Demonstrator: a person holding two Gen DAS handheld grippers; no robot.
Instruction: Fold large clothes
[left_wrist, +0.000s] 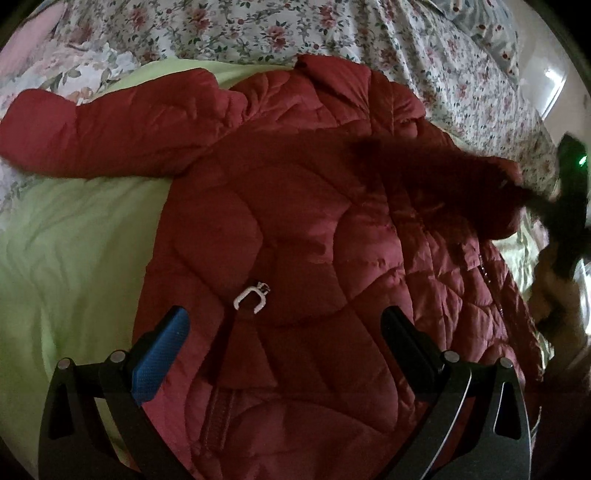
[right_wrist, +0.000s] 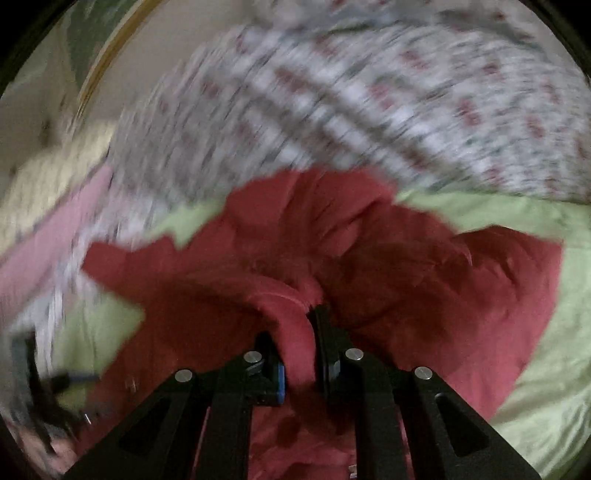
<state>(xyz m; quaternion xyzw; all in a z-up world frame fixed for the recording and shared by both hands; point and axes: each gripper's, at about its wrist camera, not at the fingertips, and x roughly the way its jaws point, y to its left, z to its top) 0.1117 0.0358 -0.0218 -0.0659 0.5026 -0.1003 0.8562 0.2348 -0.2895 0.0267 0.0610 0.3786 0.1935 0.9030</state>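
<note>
We find a red quilted jacket (left_wrist: 280, 221) spread ahead of the left gripper (left_wrist: 284, 332), lying on a pale green cover (left_wrist: 66, 251); a floral bedspread (left_wrist: 258, 29) lies beyond that cover, farther from the gripper. The left gripper's fingers stand wide apart above the jacket's lower body, with nothing between them; one finger carries a blue pad (left_wrist: 159, 362). A small white clip (left_wrist: 251, 295) rests on the jacket, just ahead of the gap between those fingers. One sleeve (left_wrist: 110, 129) extends ahead and to the left of this gripper, across the green cover. In the right wrist view, which is blurred, the right gripper (right_wrist: 299, 339) has its fingers drawn together on a fold of the jacket (right_wrist: 295, 332); the rest of the jacket bunches directly ahead of it.
</note>
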